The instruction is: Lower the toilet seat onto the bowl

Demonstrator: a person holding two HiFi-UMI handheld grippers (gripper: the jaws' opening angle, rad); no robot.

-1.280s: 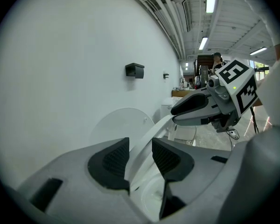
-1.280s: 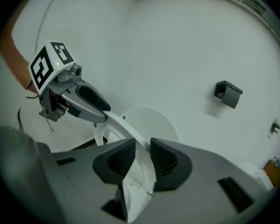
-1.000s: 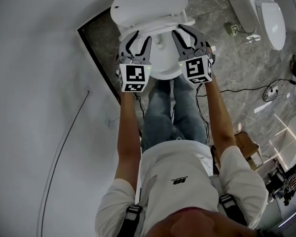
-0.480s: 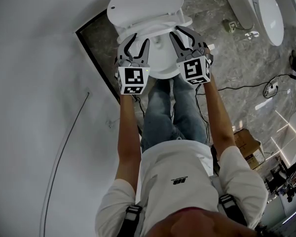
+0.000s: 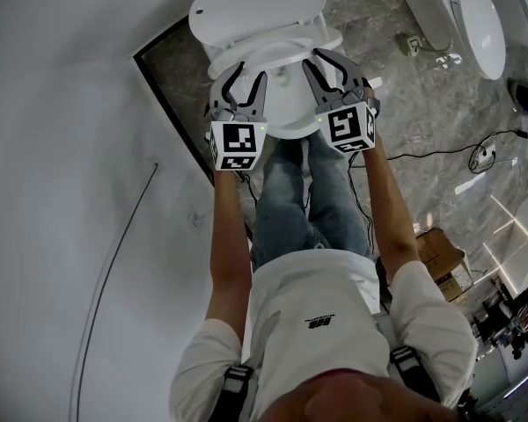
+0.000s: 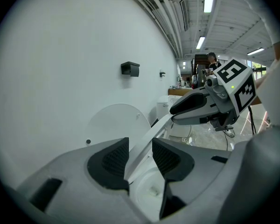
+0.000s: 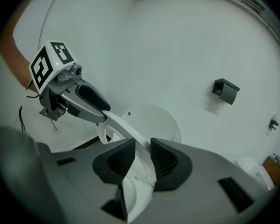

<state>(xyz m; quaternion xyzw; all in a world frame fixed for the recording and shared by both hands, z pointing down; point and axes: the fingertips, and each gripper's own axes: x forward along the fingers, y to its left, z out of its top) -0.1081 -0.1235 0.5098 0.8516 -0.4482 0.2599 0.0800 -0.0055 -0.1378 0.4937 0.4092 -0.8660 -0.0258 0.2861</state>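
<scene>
The white toilet seat (image 5: pixel 280 53) hangs tilted between the raised lid (image 5: pixel 257 7) and the bowl (image 5: pixel 286 104). My left gripper (image 5: pixel 249 70) is shut on the seat's left side and my right gripper (image 5: pixel 324 57) on its right side. In the left gripper view the seat ring (image 6: pixel 151 133) runs up between the pads of my left gripper (image 6: pixel 140 155) toward the right gripper's marker cube (image 6: pixel 235 80). The right gripper view shows the ring (image 7: pixel 123 127) clamped in my right gripper (image 7: pixel 142 157), with the lid (image 7: pixel 151 120) upright behind it.
A white wall (image 5: pixel 62 148) runs close along the left. Another toilet (image 5: pixel 480 25) stands at the upper right. Cables (image 5: pixel 475 161) and a cardboard box (image 5: pixel 440 258) lie on the marble floor to the right. A black fixture (image 6: pixel 130 69) hangs on the wall.
</scene>
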